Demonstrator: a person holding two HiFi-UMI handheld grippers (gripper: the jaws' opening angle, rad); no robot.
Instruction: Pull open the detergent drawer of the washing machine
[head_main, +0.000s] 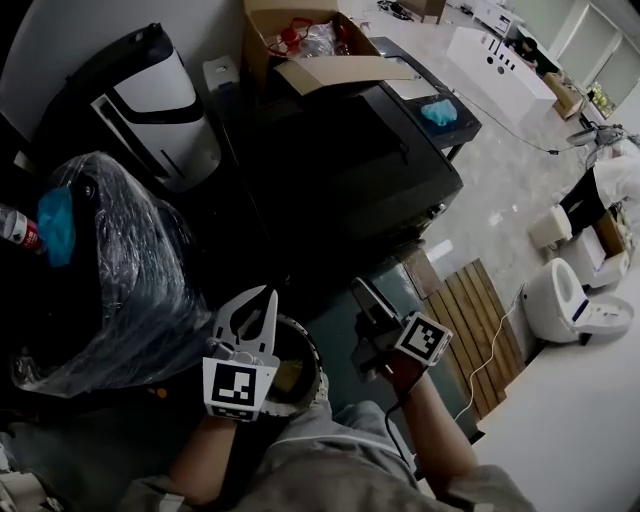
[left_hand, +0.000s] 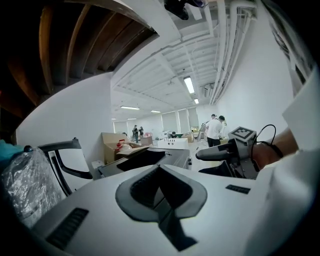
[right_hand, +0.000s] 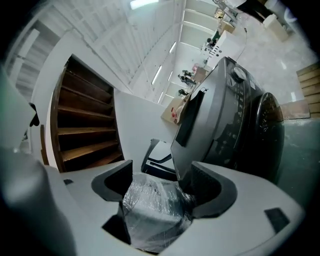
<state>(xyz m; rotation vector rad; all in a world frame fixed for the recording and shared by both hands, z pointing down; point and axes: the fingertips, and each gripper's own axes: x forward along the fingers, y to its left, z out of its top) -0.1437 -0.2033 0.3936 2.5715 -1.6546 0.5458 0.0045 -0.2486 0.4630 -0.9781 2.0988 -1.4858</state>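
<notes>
Head view: the left gripper (head_main: 266, 294) and right gripper (head_main: 362, 290) hang low before the dark washing machine (head_main: 380, 160). Its detergent drawer cannot be made out on the shadowed front.

Left gripper view: the jaws are clenched together, empty.

Right gripper view: the jaws are spread, grasping nothing, with the machine's control panel (right_hand: 235, 105) beyond them.

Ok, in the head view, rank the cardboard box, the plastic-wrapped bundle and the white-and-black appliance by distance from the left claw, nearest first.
1. The plastic-wrapped bundle, right beside the left claw, on its left.
2. The white-and-black appliance, further off at upper left.
3. The cardboard box, farthest, at top centre.
</notes>
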